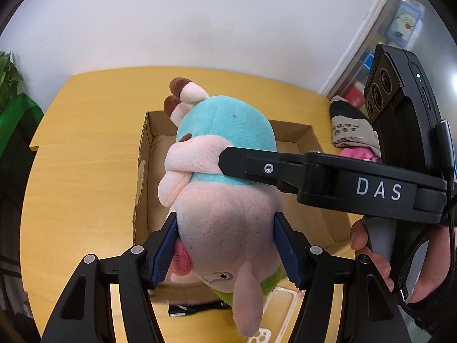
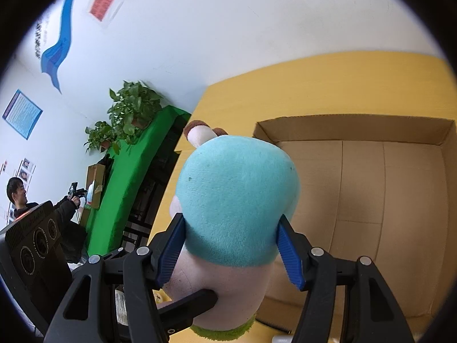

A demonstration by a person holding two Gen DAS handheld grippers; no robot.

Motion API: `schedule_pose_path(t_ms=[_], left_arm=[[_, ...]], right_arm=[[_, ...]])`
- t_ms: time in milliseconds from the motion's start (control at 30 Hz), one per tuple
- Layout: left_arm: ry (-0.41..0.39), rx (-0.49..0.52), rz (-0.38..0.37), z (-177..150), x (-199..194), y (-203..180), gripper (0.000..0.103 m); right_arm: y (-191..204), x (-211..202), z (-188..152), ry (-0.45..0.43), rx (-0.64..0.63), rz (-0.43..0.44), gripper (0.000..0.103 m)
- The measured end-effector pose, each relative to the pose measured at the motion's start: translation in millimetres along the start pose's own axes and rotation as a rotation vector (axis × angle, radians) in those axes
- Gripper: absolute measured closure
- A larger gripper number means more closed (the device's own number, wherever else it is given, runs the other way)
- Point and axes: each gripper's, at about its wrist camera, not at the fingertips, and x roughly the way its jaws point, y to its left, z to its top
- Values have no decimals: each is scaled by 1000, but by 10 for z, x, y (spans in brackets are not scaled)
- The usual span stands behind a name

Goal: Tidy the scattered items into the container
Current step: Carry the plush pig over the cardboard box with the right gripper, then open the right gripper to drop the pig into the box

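Note:
A plush pig (image 1: 225, 131) in a turquoise dress hangs in the air over the open cardboard box (image 1: 142, 171), feet pointing away from me. My left gripper (image 1: 225, 223) is shut on its pink head, blue pads pressing both sides. My right gripper (image 2: 231, 225) is shut on the turquoise body of the pig (image 2: 237, 185). From the right, a black finger (image 1: 248, 165) of the right gripper crosses the toy's middle. The box (image 2: 357, 131) lies below and to the right, its floor bare where it shows.
The box sits on a yellow wooden table (image 1: 85, 157). A clear phone case (image 1: 280, 305) and a black item (image 1: 194, 310) lie near the box's front. Soft items (image 1: 351, 131) are piled at the table's right. Potted plants (image 2: 134, 108) and a person (image 2: 17, 197) are far left.

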Motion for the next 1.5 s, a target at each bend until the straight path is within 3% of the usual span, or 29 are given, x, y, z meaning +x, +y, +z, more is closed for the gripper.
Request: schedule_pose_path(t_ms=[333, 500, 833, 1000, 1133, 1267, 1367, 1500], left_arm=[[58, -83, -29, 337, 663, 376, 34], [86, -117, -11, 568, 944, 664, 34], [194, -161, 59, 610, 1458, 1117, 35], [197, -156, 52, 602, 1423, 1241, 31], [181, -134, 72, 583, 1303, 1290, 25], [133, -130, 77, 567, 1018, 1339, 24], [86, -102, 92, 514, 709, 1340, 14], [40, -45, 132, 287, 376, 1209, 8]], right_arm=[[-489, 629, 400, 68, 20, -27, 42], [-624, 948, 592, 93, 5, -28, 42], [-888, 1580, 670, 112, -25, -27, 42], [-985, 1601, 635, 81, -10, -2, 41], [-982, 1579, 635, 53, -8, -4, 29], [-825, 1420, 645, 11, -109, -70, 25], [-739, 1180, 647, -30, -156, -119, 24], [-607, 751, 521, -65, -160, -195, 23]])
